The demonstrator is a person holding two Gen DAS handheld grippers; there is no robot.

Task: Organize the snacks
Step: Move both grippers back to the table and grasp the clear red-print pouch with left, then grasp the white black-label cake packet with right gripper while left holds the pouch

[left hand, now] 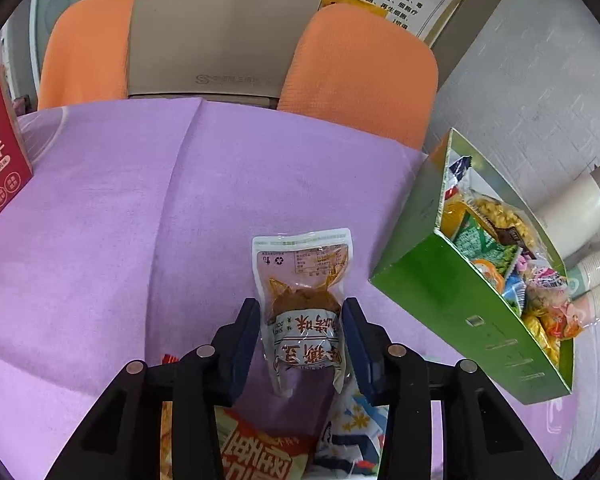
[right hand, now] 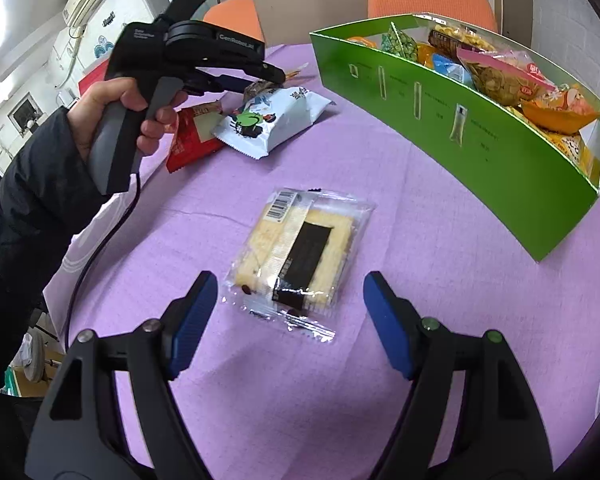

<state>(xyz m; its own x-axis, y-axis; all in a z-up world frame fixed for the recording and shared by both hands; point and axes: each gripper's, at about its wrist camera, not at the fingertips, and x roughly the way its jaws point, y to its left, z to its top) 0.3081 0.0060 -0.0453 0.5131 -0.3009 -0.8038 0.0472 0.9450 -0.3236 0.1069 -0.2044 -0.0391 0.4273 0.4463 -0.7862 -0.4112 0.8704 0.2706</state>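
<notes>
My left gripper (left hand: 300, 332) is shut on a clear pouch of brown snack (left hand: 304, 300) and holds it above the purple tablecloth (left hand: 100, 240). The green snack box (left hand: 452, 300), full of packets, lies to its right. In the right wrist view my right gripper (right hand: 290, 320) is open and empty above a clear-wrapped cake slice (right hand: 300, 256) that lies on the cloth. The green box (right hand: 460, 120) stands at the far right. The left gripper (right hand: 236, 76) shows at the upper left above a white packet (right hand: 272, 120) and a red packet (right hand: 192, 140).
A red biscuit box (left hand: 0, 160) stands at the left table edge. Two orange chairs (left hand: 360, 72) and a cardboard sheet (left hand: 220, 28) are behind the table. A white kettle (left hand: 580, 216) and paper cups (left hand: 596, 280) stand right of the green box. Red and white packets (left hand: 300, 440) lie under the left gripper.
</notes>
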